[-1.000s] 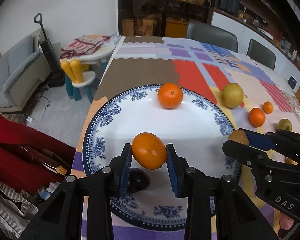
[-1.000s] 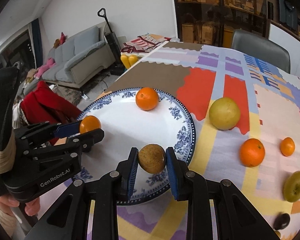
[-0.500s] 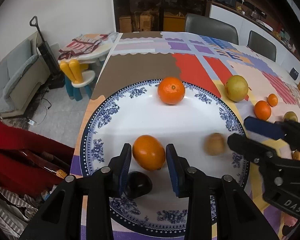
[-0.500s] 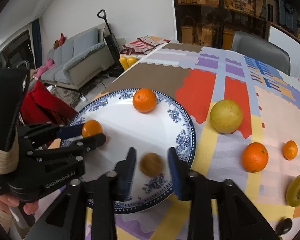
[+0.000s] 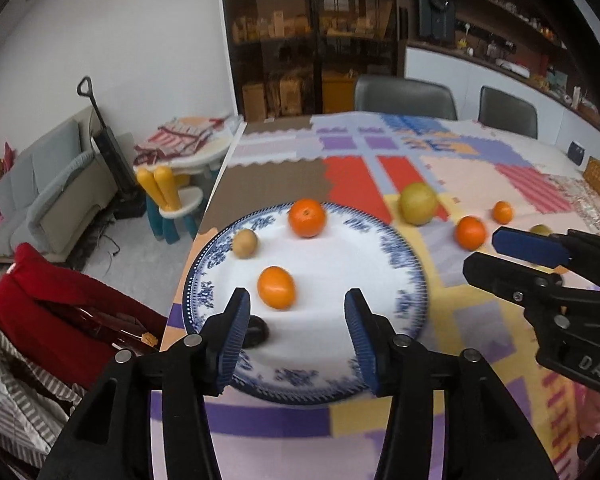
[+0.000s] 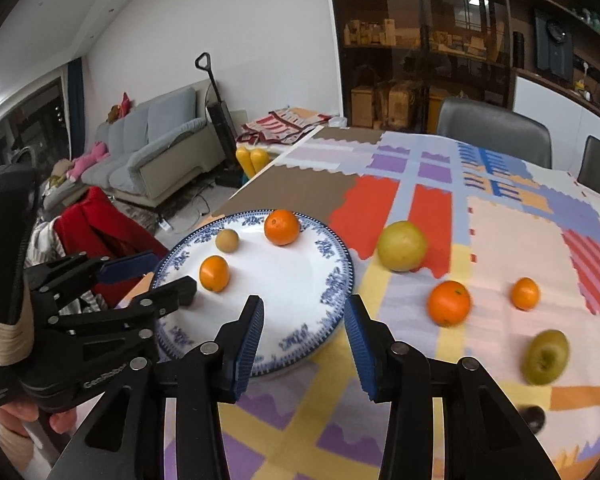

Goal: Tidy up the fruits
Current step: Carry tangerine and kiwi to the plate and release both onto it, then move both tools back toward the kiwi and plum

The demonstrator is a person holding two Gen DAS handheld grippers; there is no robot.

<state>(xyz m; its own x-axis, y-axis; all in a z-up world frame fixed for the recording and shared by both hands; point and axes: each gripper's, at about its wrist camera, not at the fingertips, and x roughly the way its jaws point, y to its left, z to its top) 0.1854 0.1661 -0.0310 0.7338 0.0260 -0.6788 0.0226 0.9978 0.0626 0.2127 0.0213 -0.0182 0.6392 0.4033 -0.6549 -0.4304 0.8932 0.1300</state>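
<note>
A blue-and-white plate (image 5: 404, 252) (image 6: 332, 284) lies near the table's left edge. On it are a small orange (image 5: 276, 287) (image 6: 214, 273), a larger orange (image 5: 307, 217) (image 6: 281, 227), a brown kiwi (image 5: 244, 243) (image 6: 227, 240) and a dark fruit (image 5: 257, 331) half hidden by my left finger. My left gripper (image 5: 296, 332) is open and empty above the plate's near rim. My right gripper (image 6: 303, 350) is open and empty over the plate's right rim. Off the plate lie a yellow-green pear (image 6: 401, 245), two oranges (image 6: 448, 303) (image 6: 525, 293) and a green fruit (image 6: 545, 357).
A patchwork cloth (image 6: 512, 240) covers the table. A dark fruit (image 6: 532, 417) lies at the near right. Two grey chairs (image 6: 494, 132) stand at the far side. A red garment (image 5: 48, 312) and a child's chair (image 5: 172, 208) are left of the table.
Both grippers opened and pulled back and up. The left let go of the small orange on the plate. The right let go of the kiwi, which rolled to the plate's far left.
</note>
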